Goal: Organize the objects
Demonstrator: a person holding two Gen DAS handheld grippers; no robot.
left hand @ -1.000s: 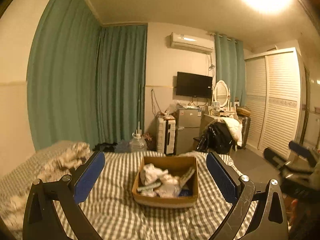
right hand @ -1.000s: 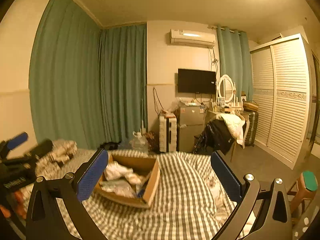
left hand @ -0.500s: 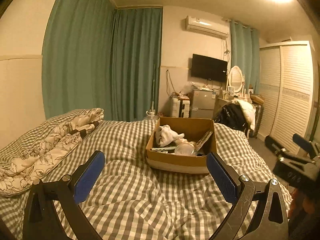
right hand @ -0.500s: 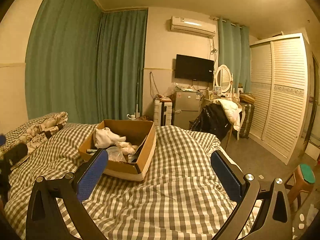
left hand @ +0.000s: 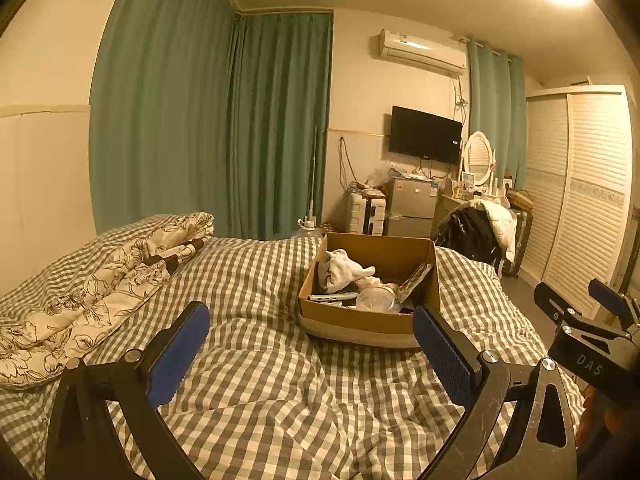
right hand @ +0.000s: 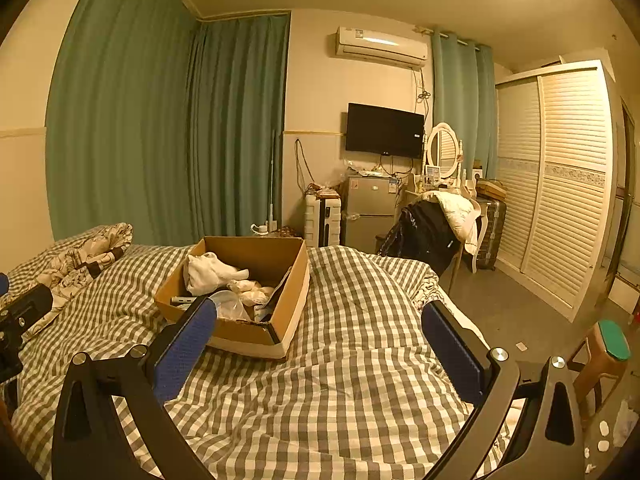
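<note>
An open cardboard box (left hand: 360, 322) sits on a grey checked bed (left hand: 260, 380). It holds a white cloth (left hand: 342, 270), a clear plastic bag (left hand: 374, 300) and other small items. It also shows in the right wrist view (right hand: 240, 334), with the white cloth (right hand: 210, 274) inside. My left gripper (left hand: 310, 350) is open and empty, held above the bed short of the box. My right gripper (right hand: 318, 340) is open and empty, to the right of the box. The right gripper also shows at the right edge of the left wrist view (left hand: 588, 340).
A folded floral quilt (left hand: 92, 292) lies on the bed's left side. Green curtains (left hand: 208, 120) hang behind. A fridge (right hand: 368, 212), a suitcase (right hand: 322, 220), a chair with clothes (right hand: 436, 228) and a wardrobe (right hand: 560, 184) stand beyond the bed. A green-topped stool (right hand: 608, 348) stands at right.
Both grippers have tilted down and drawn nearer the bed, so the box and bedding now sit higher and larger in view. Both stay open and empty.
</note>
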